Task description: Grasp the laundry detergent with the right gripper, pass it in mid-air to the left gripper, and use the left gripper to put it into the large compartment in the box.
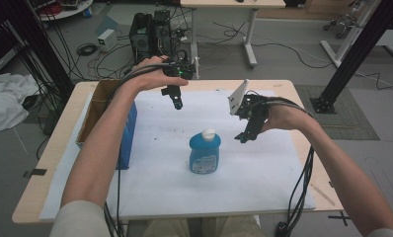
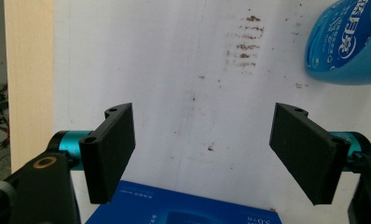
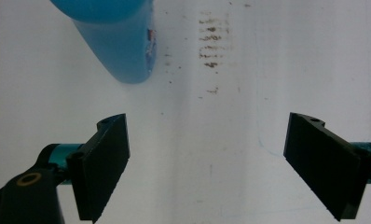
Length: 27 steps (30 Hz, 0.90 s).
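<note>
A blue bottle (image 1: 205, 153) with a white cap stands upright in the middle of the white sheet (image 1: 263, 168). My left gripper (image 1: 176, 101) hangs open above the sheet, behind and left of the bottle. My right gripper (image 1: 246, 132) is open too, hovering to the bottle's right. In the left gripper view the open gripper (image 2: 202, 135) holds nothing, and the bottle (image 2: 346, 42) lies off at the top right. In the right gripper view the gripper (image 3: 207, 140) is empty, with the bottle (image 3: 113, 37) at the top left.
A blue box (image 1: 128, 136) stands on edge at the sheet's left, its top also in the left gripper view (image 2: 183, 207). A cardboard box (image 1: 98, 101) sits beside it at the table's left edge. Brown stains (image 3: 211, 44) mark the sheet. Cables trail from both grippers.
</note>
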Motion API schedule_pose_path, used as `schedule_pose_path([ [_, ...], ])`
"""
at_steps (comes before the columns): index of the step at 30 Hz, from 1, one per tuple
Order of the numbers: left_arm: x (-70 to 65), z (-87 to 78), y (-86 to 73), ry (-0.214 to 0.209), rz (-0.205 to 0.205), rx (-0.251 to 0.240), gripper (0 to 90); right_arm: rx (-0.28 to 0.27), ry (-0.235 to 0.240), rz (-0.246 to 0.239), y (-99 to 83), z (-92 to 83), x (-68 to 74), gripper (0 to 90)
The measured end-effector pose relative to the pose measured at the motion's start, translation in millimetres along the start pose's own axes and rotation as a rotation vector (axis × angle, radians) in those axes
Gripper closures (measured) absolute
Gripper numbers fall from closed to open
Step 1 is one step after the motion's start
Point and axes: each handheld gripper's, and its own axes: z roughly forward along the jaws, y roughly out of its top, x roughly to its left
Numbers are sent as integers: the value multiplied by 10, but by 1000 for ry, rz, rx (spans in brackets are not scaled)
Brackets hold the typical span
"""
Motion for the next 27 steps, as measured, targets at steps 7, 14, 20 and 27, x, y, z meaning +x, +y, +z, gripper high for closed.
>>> schedule_pose_path([
  [7, -6, -4, 8, -1, 1, -5, 225, -69, 139, 34, -97, 293, 499, 134],
  [14, -11, 1, 22, -6, 6, -16, 225, -141, 194, 67, -129, 430, 619, 134],
  [20, -11, 3, 24, -2, 6, -18, 225, -154, 206, 76, -135, 475, 643, 134],
  [27, -7, 7, 34, -8, 8, -12, 225, -209, 240, 90, -94, 592, 733, 134],
])
